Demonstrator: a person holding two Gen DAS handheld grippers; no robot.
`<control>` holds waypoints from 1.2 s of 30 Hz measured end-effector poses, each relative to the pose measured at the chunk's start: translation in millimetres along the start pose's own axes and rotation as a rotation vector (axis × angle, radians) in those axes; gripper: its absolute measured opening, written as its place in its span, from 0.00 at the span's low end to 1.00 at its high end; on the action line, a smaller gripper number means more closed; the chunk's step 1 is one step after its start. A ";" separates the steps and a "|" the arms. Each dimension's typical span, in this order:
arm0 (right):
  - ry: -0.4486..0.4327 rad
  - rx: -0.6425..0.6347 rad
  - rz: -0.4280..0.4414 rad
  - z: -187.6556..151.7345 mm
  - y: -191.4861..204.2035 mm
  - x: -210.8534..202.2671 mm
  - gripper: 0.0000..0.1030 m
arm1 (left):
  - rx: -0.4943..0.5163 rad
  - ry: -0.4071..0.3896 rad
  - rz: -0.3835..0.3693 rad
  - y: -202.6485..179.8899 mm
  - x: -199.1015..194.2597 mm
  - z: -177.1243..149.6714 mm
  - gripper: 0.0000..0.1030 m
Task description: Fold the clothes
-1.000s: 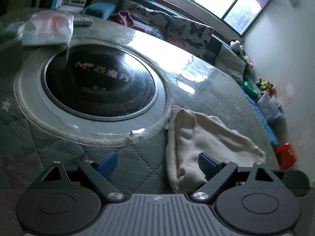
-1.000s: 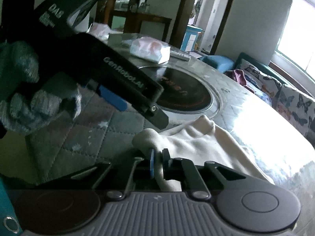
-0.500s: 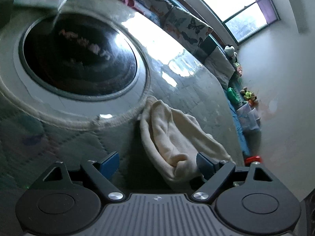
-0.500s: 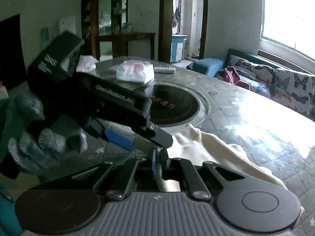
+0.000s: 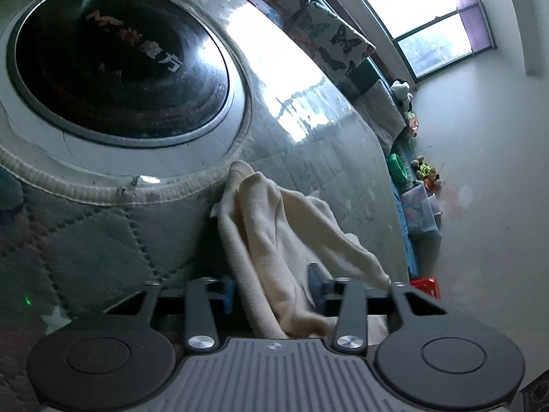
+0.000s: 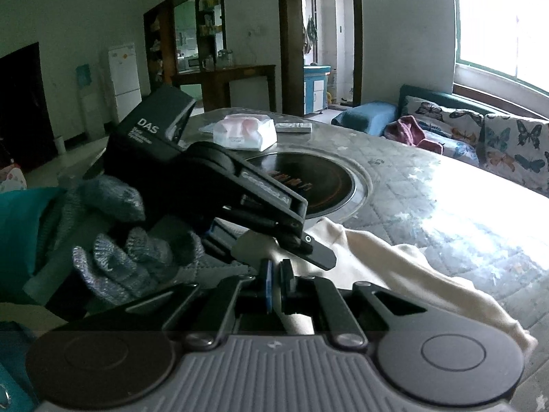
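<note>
A cream garment (image 5: 274, 226) lies bunched on the quilted round table, its near end lifted. In the left wrist view my left gripper (image 5: 272, 292) stands around that end with its blue pads partly closed, a gap on each side of the cloth. In the right wrist view my right gripper (image 6: 277, 283) is shut on an edge of the same cream garment (image 6: 387, 261). The left gripper's black body (image 6: 219, 185), held in a grey gloved hand, hangs just above and left of it.
A black glass turntable (image 5: 113, 65) fills the table's middle. A wrapped tissue pack (image 6: 245, 132) and a remote (image 6: 293, 127) lie at the far side. A butterfly-print sofa (image 6: 480, 134) stands by the window. The table edge (image 5: 394, 185) runs close on the right.
My left gripper has moved over the garment's near end and its jaws have narrowed around it. My right gripper has lifted the held edge and stays shut.
</note>
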State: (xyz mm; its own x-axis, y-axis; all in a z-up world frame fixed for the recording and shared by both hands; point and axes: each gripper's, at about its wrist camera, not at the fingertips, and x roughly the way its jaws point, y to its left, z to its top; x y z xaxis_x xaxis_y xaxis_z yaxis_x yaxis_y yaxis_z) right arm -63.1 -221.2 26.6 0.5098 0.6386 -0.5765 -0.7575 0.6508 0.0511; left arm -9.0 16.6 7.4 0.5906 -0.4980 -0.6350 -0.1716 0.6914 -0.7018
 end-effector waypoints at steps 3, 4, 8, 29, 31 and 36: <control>0.012 0.012 0.003 -4.2 -0.2 1.0 0.05 | 0.061 -0.021 0.043 -6.7 -0.8 -4.2 0.19; 0.015 0.013 0.001 -5.3 -0.3 0.7 0.05 | 0.094 -0.028 0.060 -10.5 -1.1 -6.0 0.19; 0.028 0.022 -0.008 -10.6 -1.3 -3.8 0.09 | 0.180 -0.046 0.105 -22.7 -1.2 -11.7 0.17; 0.021 0.260 -0.276 -42.8 -77.8 -42.3 0.59 | 0.384 -0.088 0.252 -49.1 8.1 -22.1 0.17; 0.017 0.281 -0.292 -44.8 -85.5 -44.7 0.60 | 0.396 -0.091 0.261 -51.4 9.8 -22.6 0.17; 0.008 0.353 -0.333 -53.0 -108.5 -46.1 0.61 | 0.415 -0.095 0.281 -54.6 11.8 -23.2 0.17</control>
State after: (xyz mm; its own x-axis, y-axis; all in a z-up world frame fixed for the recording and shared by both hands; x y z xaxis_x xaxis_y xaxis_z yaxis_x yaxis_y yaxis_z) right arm -26.0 -343.1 4.5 0.6967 0.3692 -0.6150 -0.3683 0.9198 0.1351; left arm -10.9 -39.2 30.8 0.6387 -0.2265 -0.7354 -0.0180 0.9510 -0.3085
